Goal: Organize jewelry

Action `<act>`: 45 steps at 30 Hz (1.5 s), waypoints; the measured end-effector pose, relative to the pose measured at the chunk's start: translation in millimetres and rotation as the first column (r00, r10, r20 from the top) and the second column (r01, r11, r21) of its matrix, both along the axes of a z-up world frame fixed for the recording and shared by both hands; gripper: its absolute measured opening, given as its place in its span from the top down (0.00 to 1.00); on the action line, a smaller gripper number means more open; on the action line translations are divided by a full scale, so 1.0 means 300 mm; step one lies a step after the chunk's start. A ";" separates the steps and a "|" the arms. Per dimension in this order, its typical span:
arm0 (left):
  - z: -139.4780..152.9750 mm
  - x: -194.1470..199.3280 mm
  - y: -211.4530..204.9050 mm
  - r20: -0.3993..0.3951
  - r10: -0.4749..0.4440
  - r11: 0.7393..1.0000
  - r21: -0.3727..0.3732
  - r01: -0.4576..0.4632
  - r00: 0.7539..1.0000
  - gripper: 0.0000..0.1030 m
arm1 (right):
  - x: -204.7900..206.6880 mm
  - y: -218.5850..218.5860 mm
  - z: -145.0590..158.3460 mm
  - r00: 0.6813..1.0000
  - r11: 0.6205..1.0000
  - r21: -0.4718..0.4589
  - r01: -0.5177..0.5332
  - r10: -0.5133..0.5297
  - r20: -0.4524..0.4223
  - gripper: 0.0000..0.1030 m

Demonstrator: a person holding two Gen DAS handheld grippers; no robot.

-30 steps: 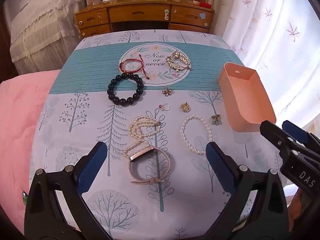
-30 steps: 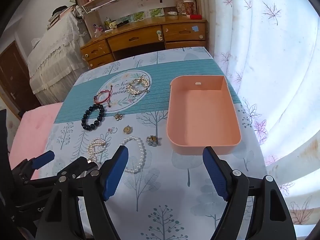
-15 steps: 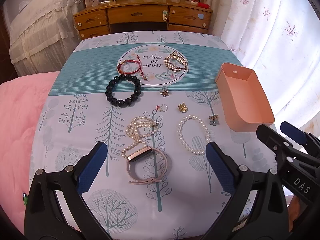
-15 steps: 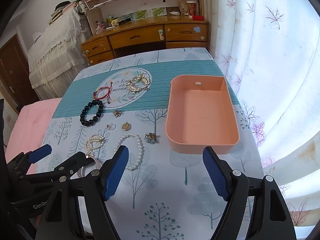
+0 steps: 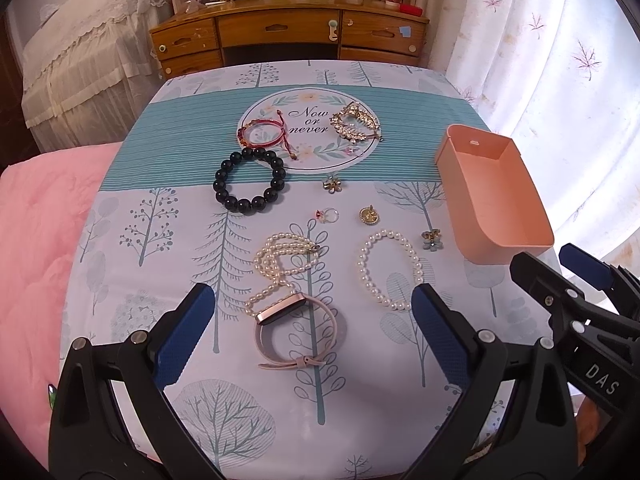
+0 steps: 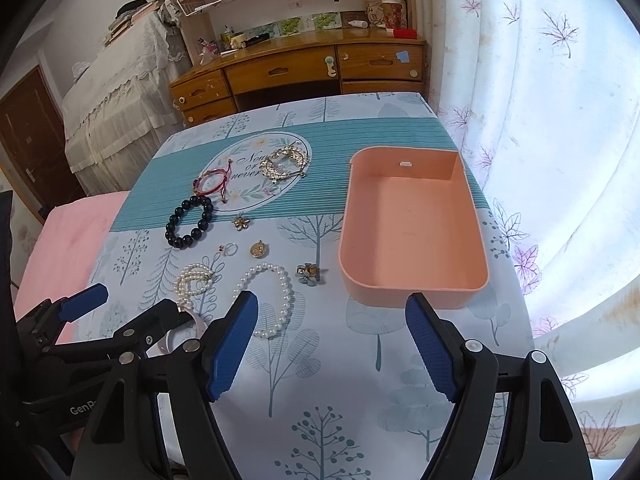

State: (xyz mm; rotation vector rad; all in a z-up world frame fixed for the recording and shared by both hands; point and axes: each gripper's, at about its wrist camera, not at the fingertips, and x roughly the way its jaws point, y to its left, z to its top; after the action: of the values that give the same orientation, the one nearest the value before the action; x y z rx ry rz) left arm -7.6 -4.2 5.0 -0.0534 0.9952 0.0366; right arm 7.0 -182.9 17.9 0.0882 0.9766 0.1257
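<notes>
From the left wrist view, the left claw hangs over the near edge of the table, its blue-padded fingers spread wide apart and holding nothing. Between the fingers lies a pink-strapped watch, touching a multi-strand pearl bracelet just beyond it. To the right lies a single-strand pearl bracelet, close to the right finger. Further out sit a small ring, a round gold pendant, a gold flower charm and a blue-grey flower clip. A black bead bracelet lies on the teal band of the tablecloth, with a red cord bracelet and a gold rhinestone piece on the round "Now or never" print. An empty peach tray stands at the right edge of the table, and the right claw reaches in beside its near corner.

From the right wrist view, the right claw is likewise spread apart and empty, above the tablecloth just short of the peach tray. The single-strand pearl bracelet lies by its left finger, the flower clip between bracelet and tray. The left claw shows at lower left, open, over the partly hidden watch.
</notes>
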 end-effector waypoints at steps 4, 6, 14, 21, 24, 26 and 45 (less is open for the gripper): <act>-0.005 0.001 0.004 -0.001 0.003 1.000 0.003 -0.003 1.000 0.05 | 0.005 0.004 -0.005 1.000 1.000 0.001 -0.007 0.007 0.000 0.24; -0.006 0.001 0.006 -0.002 0.006 1.000 0.005 -0.006 1.000 0.05 | 0.006 0.007 -0.006 1.000 1.000 0.002 -0.008 0.008 -0.002 0.24; -0.006 0.002 0.021 0.000 0.015 1.000 0.009 -0.015 1.000 0.05 | 0.016 0.029 -0.008 1.000 1.000 0.001 -0.021 0.021 0.001 0.25; -0.010 0.006 0.022 -0.002 0.014 1.000 0.007 -0.014 1.000 0.05 | 0.019 0.034 -0.015 1.000 1.000 -0.001 -0.021 0.021 -0.007 0.26; -0.011 0.006 0.021 -0.005 0.015 1.000 0.009 -0.014 1.000 0.05 | 0.017 0.037 -0.017 1.000 1.000 -0.004 -0.024 0.024 -0.005 0.27; -0.013 0.005 0.023 -0.006 0.015 1.000 0.009 -0.015 1.000 0.05 | 0.016 0.038 -0.019 1.000 1.000 -0.002 -0.026 0.026 -0.008 0.28; -0.028 -0.002 0.034 -0.020 0.018 1.000 0.003 -0.018 1.000 0.05 | 0.017 0.069 -0.046 0.998 0.999 0.016 -0.051 0.052 -0.045 0.40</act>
State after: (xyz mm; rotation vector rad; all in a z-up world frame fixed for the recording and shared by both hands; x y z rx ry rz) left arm -8.1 5.9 -3.4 -0.0594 1.0144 0.0549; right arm 12.1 -162.1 4.1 0.0793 1.0240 0.1790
